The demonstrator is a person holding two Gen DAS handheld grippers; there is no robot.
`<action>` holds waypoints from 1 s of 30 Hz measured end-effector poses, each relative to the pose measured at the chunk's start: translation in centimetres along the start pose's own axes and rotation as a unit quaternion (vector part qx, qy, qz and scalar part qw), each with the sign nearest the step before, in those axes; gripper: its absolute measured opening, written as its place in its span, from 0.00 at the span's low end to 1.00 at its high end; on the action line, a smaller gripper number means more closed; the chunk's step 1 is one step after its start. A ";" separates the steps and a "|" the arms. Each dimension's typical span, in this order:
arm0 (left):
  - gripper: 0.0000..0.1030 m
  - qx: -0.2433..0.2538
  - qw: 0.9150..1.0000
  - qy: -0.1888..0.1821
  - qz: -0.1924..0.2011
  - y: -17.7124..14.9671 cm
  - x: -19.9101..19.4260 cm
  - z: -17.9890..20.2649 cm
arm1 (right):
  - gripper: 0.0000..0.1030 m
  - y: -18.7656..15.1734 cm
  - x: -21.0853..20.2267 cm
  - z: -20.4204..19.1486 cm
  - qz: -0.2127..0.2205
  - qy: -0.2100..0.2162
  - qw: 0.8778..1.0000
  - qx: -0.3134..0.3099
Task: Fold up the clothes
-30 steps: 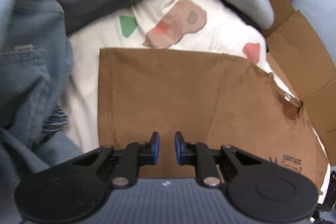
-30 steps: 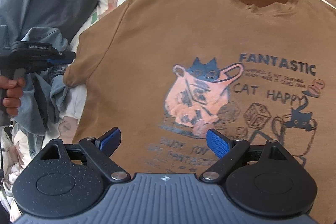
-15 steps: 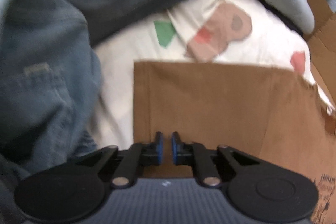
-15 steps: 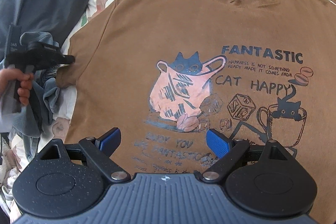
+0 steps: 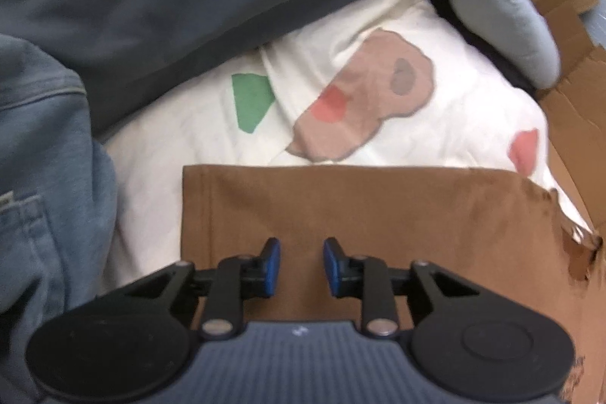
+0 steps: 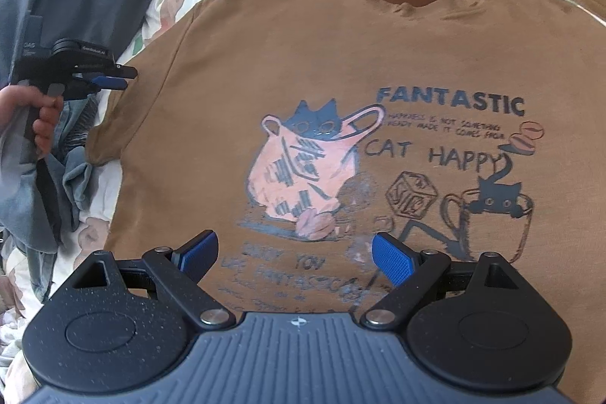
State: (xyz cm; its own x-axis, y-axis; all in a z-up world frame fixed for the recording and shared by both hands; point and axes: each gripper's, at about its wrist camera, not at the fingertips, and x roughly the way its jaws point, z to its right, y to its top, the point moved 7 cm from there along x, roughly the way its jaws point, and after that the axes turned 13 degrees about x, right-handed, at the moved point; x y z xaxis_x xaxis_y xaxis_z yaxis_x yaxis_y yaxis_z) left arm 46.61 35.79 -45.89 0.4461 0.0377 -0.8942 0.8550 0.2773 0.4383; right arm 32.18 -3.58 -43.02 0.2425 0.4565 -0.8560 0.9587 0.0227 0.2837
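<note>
Left gripper (image 6: 113,78), in a hand (image 6: 41,124), hangs over the sleeve (image 5: 288,207) of the brown T-shirt (image 6: 341,63); jaws have just been opening, narrowly apart, nothing pinched. T-shirt lies flat, print up, on the patterned sheet (image 5: 341,108). Right gripper (image 6: 295,250) above the hem, jaws wide apart, empty.

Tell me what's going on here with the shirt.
A person is working on a brown T-shirt laid flat, print side up, on a patterned sheet, with a handheld gripper in each hand. The left gripper is over the sleeve; its jaws have just been opening, nothing gripped. The right gripper hangs open over the print. No fold shows yet.
</note>
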 end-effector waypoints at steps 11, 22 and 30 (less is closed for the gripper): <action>0.38 -0.007 0.999 0.035 0.001 2.5 2.7 -2.5 | 0.89 -0.5 0.0 2.2 0.002 -0.016 1.000 0.015; 0.36 0.009 0.999 0.035 -0.002 4.0 3.2 -3.7 | 0.90 -1.2 0.9 2.7 -0.007 -0.029 1.000 0.008; 0.32 0.016 0.999 0.047 0.017 6.2 0.7 -3.5 | 0.89 -0.3 0.3 2.0 0.007 -0.029 1.000 -0.006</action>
State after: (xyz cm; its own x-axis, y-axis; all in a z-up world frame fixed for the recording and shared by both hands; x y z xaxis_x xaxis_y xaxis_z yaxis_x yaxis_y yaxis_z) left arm 51.26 40.87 -44.12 0.4490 0.1373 -0.8829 0.8488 0.2433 0.4694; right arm 32.28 -5.24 -44.25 0.2652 0.4050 -0.8750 0.9530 0.0280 0.3018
